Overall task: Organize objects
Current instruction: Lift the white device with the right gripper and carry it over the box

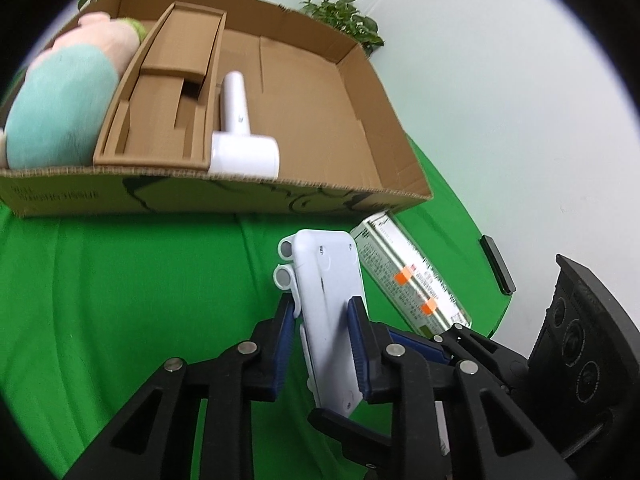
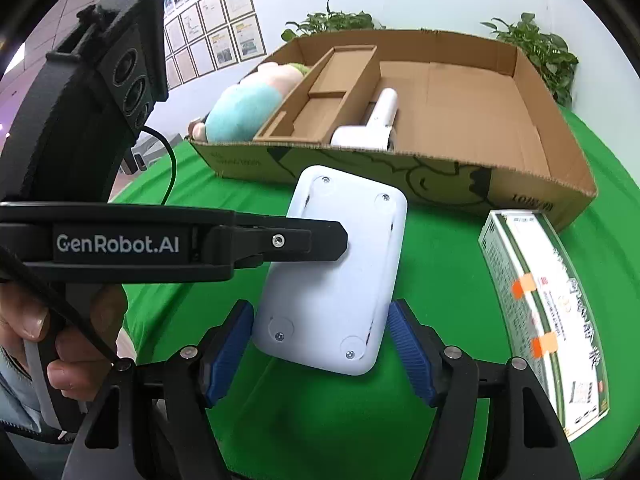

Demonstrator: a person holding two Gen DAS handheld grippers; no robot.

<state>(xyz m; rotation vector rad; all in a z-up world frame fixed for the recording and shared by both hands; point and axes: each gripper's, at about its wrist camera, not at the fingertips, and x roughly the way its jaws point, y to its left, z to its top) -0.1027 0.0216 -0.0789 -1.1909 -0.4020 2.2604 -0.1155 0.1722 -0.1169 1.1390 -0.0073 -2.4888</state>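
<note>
Left wrist view: the left claw pinches a white plastic device edge-on between its blue pads, lifted above the green tabletop. Just right of it lies a green-and-white carton. Right wrist view: the right claw is spread, its pads flanking the device's lower end without clearly touching. Ahead sits the cardboard box holding a plush toy and a white dryer.

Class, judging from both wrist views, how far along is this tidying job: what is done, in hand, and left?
Done: plush toy and white hair dryer lie in the cardboard box. In hand: the left gripper grips the white device; the right gripper is open around it. Left: the green-striped carton on the cloth.
</note>
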